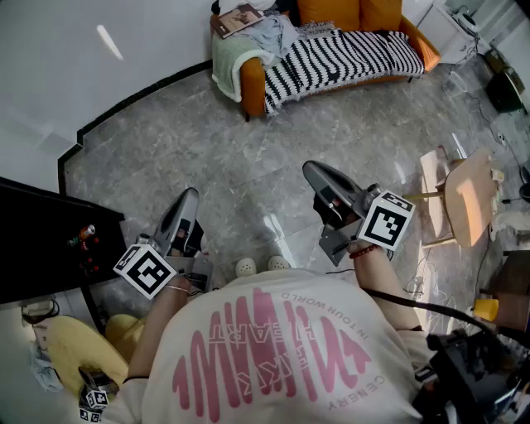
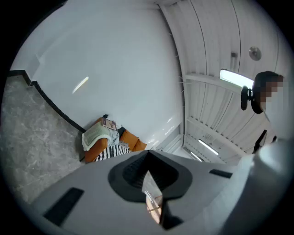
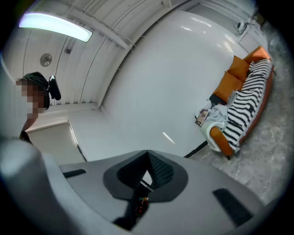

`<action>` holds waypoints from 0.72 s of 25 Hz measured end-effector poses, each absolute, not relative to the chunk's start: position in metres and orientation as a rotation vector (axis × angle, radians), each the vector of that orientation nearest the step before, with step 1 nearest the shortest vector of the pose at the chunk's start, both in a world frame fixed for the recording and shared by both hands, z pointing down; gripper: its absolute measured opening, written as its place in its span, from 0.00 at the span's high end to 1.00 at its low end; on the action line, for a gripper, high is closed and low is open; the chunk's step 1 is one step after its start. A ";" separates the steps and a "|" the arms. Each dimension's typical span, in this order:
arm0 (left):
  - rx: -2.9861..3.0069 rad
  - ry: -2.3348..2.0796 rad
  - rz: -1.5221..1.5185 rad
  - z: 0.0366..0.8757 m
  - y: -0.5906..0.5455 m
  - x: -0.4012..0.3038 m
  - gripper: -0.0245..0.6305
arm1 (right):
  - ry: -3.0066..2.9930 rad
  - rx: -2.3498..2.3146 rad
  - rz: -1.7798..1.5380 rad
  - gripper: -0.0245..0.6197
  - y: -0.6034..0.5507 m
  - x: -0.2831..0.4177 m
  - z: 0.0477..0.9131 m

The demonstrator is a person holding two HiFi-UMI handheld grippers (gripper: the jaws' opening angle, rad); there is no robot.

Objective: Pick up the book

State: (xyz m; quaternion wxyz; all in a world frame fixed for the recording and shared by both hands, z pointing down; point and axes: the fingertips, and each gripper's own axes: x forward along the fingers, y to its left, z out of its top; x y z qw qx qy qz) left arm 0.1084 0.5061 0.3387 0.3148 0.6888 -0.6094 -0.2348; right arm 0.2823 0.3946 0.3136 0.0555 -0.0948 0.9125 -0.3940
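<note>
Head view: the book (image 1: 238, 18) lay far ahead on the sofa (image 1: 364, 48) arm. The left gripper (image 1: 189, 195) and right gripper (image 1: 310, 168) had jaws together, empty.

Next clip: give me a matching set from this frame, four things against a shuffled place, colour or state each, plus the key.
Things:
1. book
2. sofa
3. blanket
4. right gripper

Descriptions:
A. orange
B. jaws shut, nothing held
C. at the sofa's end, on a pale throw
D. black and white stripes

Pairs: 1-C, 2-A, 3-D, 4-B
</note>
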 end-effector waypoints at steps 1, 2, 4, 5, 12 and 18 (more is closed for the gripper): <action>1.817 -1.607 -0.621 0.338 0.507 0.108 0.95 | 2.765 -0.294 -1.204 0.95 0.395 0.284 0.315; 1.818 -1.608 -0.623 0.337 0.507 0.108 0.95 | 2.762 -0.299 -1.210 0.95 0.395 0.285 0.315; 1.820 -1.608 -0.626 0.336 0.508 0.107 0.95 | 2.763 -0.297 -1.199 0.95 0.395 0.285 0.315; 1.820 -1.607 -0.626 0.336 0.509 0.107 0.95 | 2.764 -0.296 -1.191 0.95 0.395 0.285 0.314; 1.820 -1.601 -0.627 0.336 0.509 0.103 0.95 | 2.760 -0.314 -1.182 0.95 0.394 0.283 0.314; 1.827 -1.603 -0.619 0.334 0.514 0.100 0.95 | 2.690 -0.389 -1.188 0.95 0.386 0.286 0.313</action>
